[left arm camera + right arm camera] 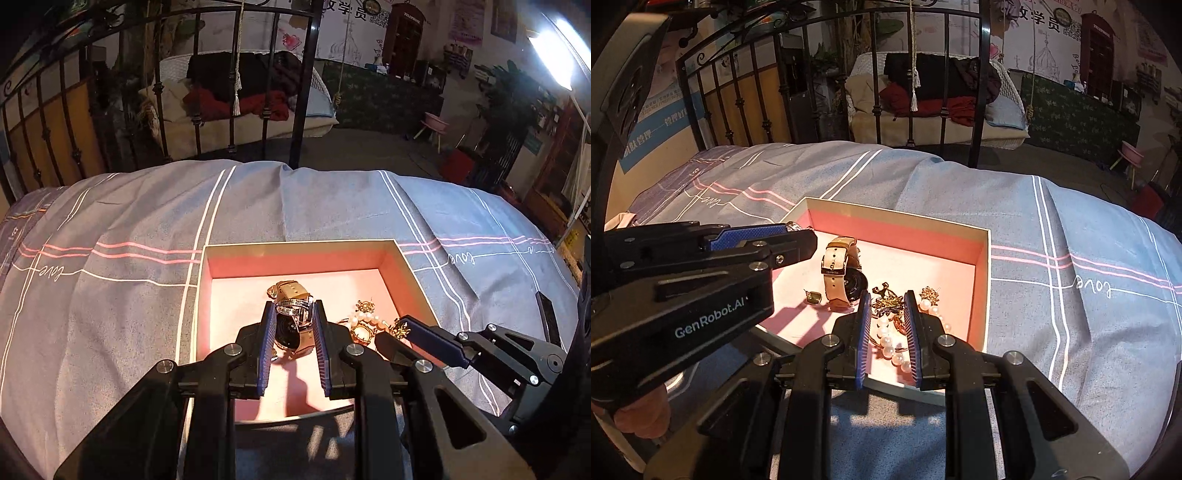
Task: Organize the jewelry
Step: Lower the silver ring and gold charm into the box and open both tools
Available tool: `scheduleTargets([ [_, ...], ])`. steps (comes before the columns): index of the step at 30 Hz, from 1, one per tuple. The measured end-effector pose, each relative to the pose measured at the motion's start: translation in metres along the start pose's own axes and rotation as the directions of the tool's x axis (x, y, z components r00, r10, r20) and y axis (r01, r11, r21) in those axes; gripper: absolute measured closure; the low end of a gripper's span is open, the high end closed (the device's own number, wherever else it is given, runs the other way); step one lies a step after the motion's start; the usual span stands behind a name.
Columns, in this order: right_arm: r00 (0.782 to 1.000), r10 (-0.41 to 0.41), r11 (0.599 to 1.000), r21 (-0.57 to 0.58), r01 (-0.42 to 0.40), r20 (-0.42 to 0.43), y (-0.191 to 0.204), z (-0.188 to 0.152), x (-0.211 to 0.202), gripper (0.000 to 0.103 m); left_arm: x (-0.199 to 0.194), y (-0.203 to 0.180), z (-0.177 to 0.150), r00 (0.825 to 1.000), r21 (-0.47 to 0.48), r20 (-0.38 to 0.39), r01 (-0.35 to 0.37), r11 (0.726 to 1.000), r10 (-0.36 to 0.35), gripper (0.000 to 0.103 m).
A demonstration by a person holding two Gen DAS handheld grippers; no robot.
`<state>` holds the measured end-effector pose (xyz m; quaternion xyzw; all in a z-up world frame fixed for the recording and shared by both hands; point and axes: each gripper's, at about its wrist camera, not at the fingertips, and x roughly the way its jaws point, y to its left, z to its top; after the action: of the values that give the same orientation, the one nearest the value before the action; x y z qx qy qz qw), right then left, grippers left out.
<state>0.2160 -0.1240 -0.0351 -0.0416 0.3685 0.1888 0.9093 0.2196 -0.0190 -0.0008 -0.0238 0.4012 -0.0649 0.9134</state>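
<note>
Left gripper [293, 308] pinched a silver ring [293, 305] above the watch [842, 273]; right gripper [888, 301] clamped a gold brooch [886, 303] over the box [982, 295].

Dim room; harsh warm light, sharp shadows, fisheye-bent edges.

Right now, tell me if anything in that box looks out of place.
Yes: the pearl strand lies heaped with gold pieces in the pink box's near corner, seemingly tangled. A lone green earring sits apart, beside the watch.
</note>
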Motion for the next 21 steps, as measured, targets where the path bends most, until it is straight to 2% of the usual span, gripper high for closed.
scheduleTargets([
  [9,0.999,-0.005,1.0,-0.003,0.005,-0.047,-0.004,-0.002,0.015,0.084,0.025,-0.008,0.004,0.999,0.042,-0.04,0.025,0.999,-0.023,0.083],
  [21,0.997,0.017,1.0,0.002,-0.017,-0.078,-0.003,-0.005,0.03,0.084,0.034,-0.018,0.006,1.0,0.12,-0.015,-0.025,0.992,0.027,0.083],
])
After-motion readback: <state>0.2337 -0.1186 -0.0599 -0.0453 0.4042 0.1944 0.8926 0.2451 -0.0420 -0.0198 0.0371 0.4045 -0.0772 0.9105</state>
